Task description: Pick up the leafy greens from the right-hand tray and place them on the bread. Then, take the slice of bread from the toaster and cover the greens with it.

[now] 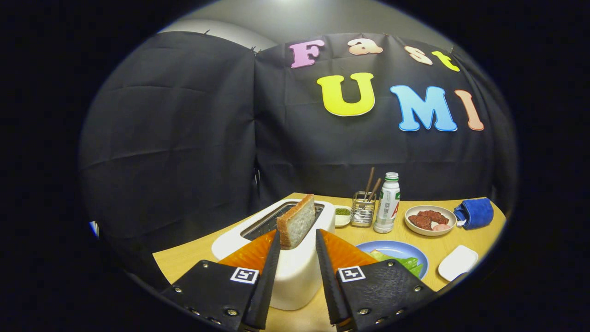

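While the tongs (297,237) stand open, empty | bread (296,222) upright in toaster (295,272), between the fingertips, untouched | greens (400,261) on plate (396,249), just right of them.

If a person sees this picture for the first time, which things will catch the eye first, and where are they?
First comes the slice of bread, standing tilted out of the white toaster, just ahead of the open gripper. Then, beside the toaster, the blue plate with leafy greens, and beyond it a bowl of reddish food.
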